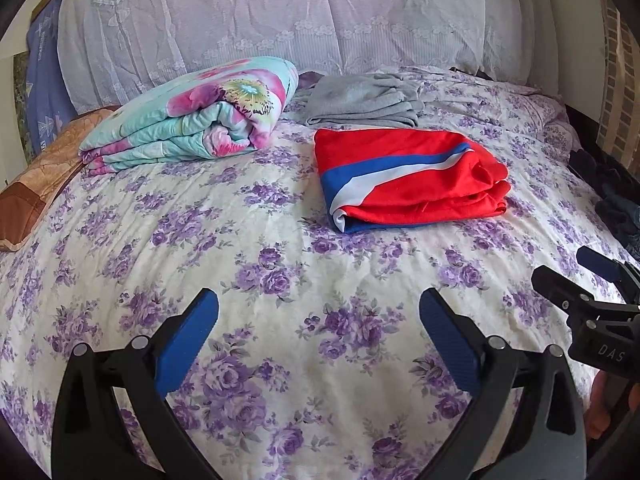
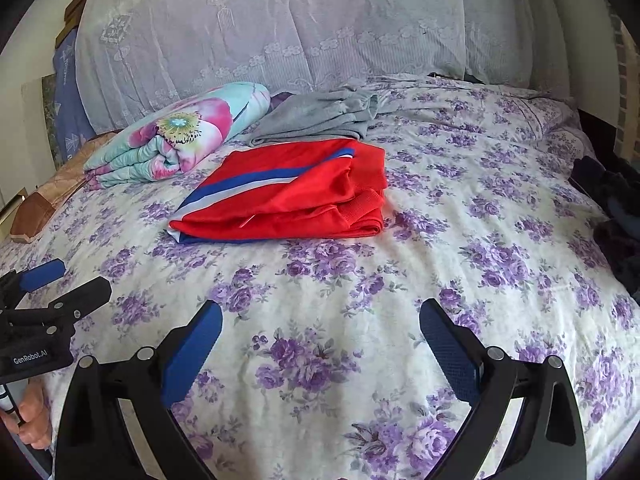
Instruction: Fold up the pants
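Red pants (image 1: 404, 178) with a blue and white stripe lie folded in a flat stack on the floral bed sheet (image 1: 248, 248); the right wrist view shows the same red pants (image 2: 288, 196) ahead and slightly left. My left gripper (image 1: 319, 312) hovers open over bare sheet, well short of the pants. My right gripper (image 2: 320, 322) is open too, with nothing between its fingers. Each gripper appears at the edge of the other's view: the right gripper (image 1: 572, 270) at the right, the left gripper (image 2: 74, 278) at the left.
A folded floral quilt (image 1: 192, 116) sits at the back left, a grey garment (image 1: 364, 100) behind the pants. Lace-covered pillows (image 1: 280, 20) line the headboard. A brown cushion (image 1: 36, 188) lies at the left edge, dark clothes (image 2: 616, 216) at the right edge.
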{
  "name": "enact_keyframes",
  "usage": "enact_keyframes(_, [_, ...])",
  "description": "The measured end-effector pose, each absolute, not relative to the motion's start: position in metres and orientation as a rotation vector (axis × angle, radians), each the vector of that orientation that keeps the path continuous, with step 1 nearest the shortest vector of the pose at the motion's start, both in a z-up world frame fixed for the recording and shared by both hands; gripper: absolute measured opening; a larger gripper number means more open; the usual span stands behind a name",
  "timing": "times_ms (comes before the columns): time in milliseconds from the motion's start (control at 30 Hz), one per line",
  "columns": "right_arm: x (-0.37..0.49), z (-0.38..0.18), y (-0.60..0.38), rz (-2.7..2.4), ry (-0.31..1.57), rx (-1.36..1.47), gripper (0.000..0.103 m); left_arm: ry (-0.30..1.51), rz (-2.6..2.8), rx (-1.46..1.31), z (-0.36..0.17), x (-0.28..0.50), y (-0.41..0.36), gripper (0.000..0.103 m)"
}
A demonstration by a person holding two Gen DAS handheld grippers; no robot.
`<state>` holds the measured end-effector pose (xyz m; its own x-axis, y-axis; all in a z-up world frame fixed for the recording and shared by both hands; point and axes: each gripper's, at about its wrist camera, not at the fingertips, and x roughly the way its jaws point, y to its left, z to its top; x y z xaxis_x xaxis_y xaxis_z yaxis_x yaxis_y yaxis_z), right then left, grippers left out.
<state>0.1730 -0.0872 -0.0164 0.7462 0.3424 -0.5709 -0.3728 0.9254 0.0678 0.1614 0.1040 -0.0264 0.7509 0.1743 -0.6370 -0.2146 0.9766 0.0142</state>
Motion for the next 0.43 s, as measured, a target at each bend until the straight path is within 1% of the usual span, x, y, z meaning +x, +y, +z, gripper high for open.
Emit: enact_keyframes(433, [0.1727, -0.0171, -0.0863, 0.389, 0.615, -0.053, 0.100, 0.685, 0.213, -0.043, -0.0269, 0.1622, 0.1028, 0.098])
